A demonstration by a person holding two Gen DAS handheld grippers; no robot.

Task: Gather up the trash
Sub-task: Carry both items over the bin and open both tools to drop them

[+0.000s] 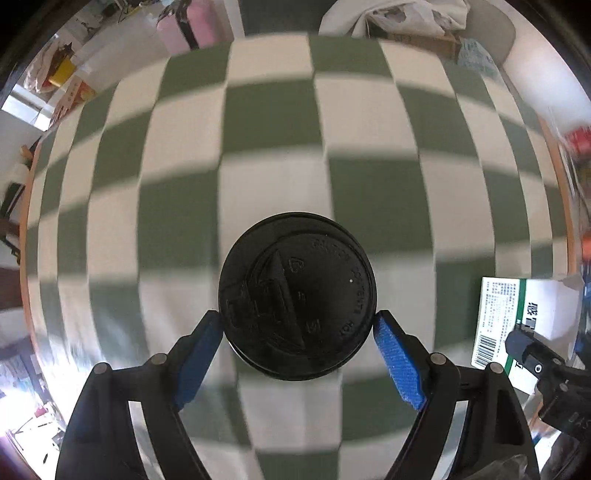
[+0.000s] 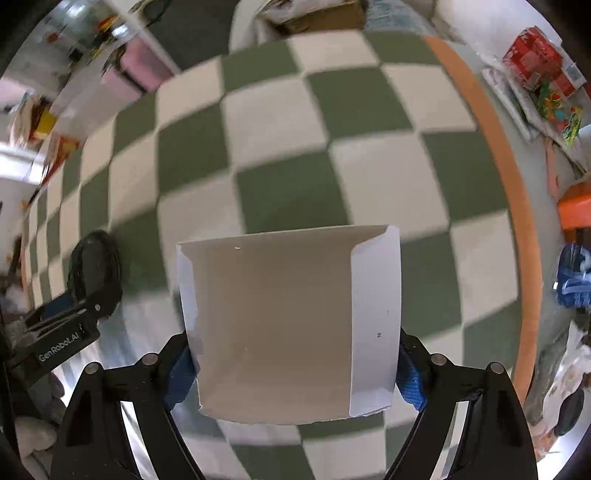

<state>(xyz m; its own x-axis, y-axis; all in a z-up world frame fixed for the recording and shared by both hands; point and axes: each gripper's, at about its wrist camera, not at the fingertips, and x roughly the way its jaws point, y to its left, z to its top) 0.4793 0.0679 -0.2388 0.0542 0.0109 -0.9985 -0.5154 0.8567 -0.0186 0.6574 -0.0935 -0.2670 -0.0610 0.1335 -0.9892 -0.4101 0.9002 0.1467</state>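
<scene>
A black-lidded paper cup (image 1: 297,295) sits between the blue pads of my left gripper (image 1: 298,318), which is shut on its rim from both sides; the cup stays sharp while the checked cloth below blurs. My right gripper (image 2: 291,343) is shut on an open white carton (image 2: 288,317), with a pad on each of its side walls. In the left wrist view that carton (image 1: 517,314) shows green print and a barcode at the right edge. In the right wrist view the cup (image 2: 94,258) and the left gripper's fingers (image 2: 62,306) appear at the left.
A green and white checked tablecloth (image 1: 280,122) lies under both grippers, with an orange table edge (image 2: 517,206) on the right. Beyond that edge are a red package (image 2: 535,59), colourful wrappers (image 2: 557,114) and a blue bag (image 2: 572,277). A cardboard box with white cloth (image 1: 406,22) stands at the far side.
</scene>
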